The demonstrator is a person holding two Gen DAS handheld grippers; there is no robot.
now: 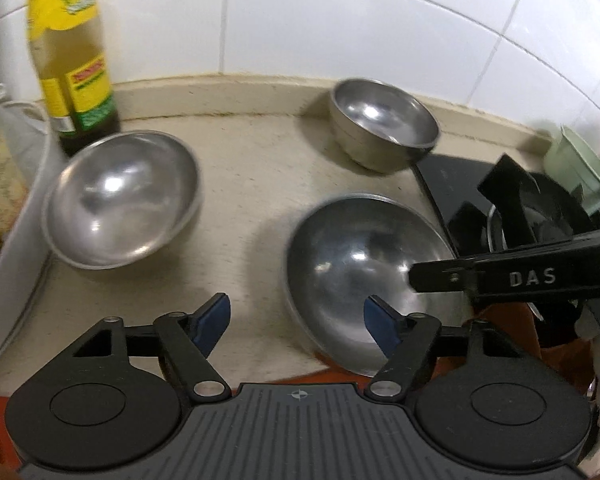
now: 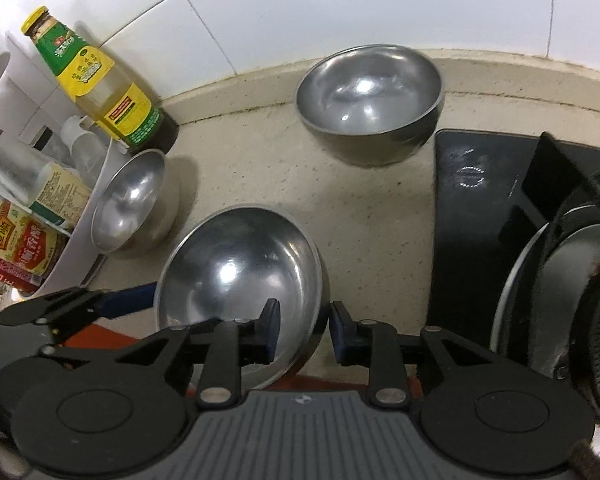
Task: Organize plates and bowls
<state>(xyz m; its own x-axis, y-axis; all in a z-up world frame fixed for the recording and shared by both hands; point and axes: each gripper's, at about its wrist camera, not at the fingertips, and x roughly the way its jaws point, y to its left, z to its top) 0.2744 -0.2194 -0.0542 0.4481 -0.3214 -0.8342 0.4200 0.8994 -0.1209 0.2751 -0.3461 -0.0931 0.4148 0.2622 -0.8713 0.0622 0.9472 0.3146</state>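
Observation:
Three steel bowls stand on the beige counter. The large near bowl (image 1: 360,276) (image 2: 240,272) sits at the front edge. A medium bowl (image 1: 120,200) (image 2: 132,204) is at the left. A deeper bowl (image 1: 384,120) (image 2: 370,92) is by the back wall. My left gripper (image 1: 296,328) is open, its right finger over the large bowl's left rim and its left finger outside. My right gripper (image 2: 304,330) is open, its fingers on either side of the large bowl's right rim, and shows from the side in the left wrist view (image 1: 500,276).
A yellow-labelled bottle (image 1: 72,56) (image 2: 100,80) stands at the back left. A white rack (image 1: 16,248) (image 2: 72,240) with bottles is at the left. A black stove (image 1: 500,200) (image 2: 480,200) with a pan (image 2: 560,280) is at the right. White tiles line the back wall.

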